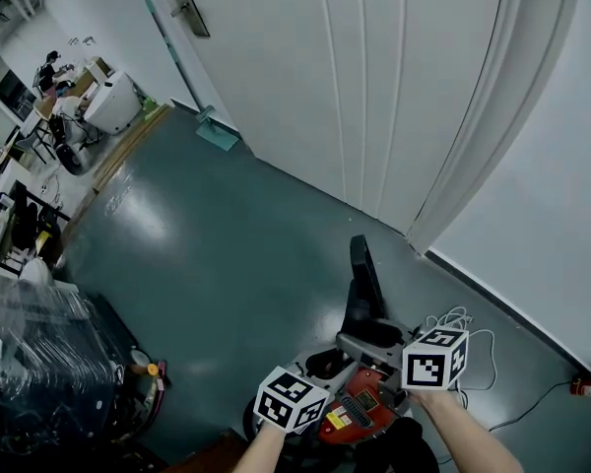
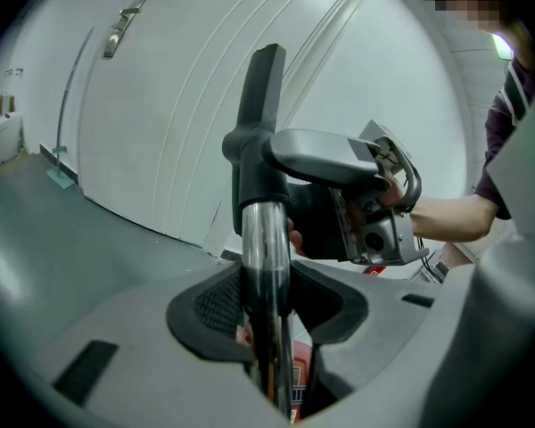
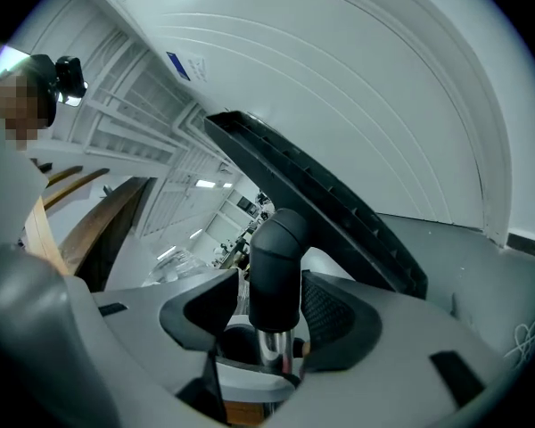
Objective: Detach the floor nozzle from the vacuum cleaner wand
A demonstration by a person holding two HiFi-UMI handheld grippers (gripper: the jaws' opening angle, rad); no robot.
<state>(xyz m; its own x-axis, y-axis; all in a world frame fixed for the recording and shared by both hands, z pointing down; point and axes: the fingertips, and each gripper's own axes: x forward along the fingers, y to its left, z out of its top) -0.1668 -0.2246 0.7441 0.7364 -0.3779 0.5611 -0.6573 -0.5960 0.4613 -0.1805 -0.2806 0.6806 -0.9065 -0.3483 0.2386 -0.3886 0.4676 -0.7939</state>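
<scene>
The vacuum's chrome wand (image 2: 266,257) runs up between the dark pads of my left gripper (image 2: 267,306), which is shut on it. Above it the black neck (image 2: 254,163) carries the black floor nozzle (image 2: 263,83), tilted up off the floor. In the right gripper view the same neck (image 3: 276,266) stands between the jaws of my right gripper (image 3: 272,303), which is open, with a gap showing beside the neck. The long nozzle head (image 3: 321,203) slants above it. In the head view the nozzle (image 1: 364,264) rises ahead of both marker cubes, over the red vacuum body (image 1: 360,414).
White panelled doors (image 1: 374,87) and a wall close off the far side. A white cable (image 1: 473,328) lies on the dark floor at the right. A teal dustpan (image 1: 217,134) leans by the door. Plastic-wrapped goods (image 1: 30,353) stand at the left.
</scene>
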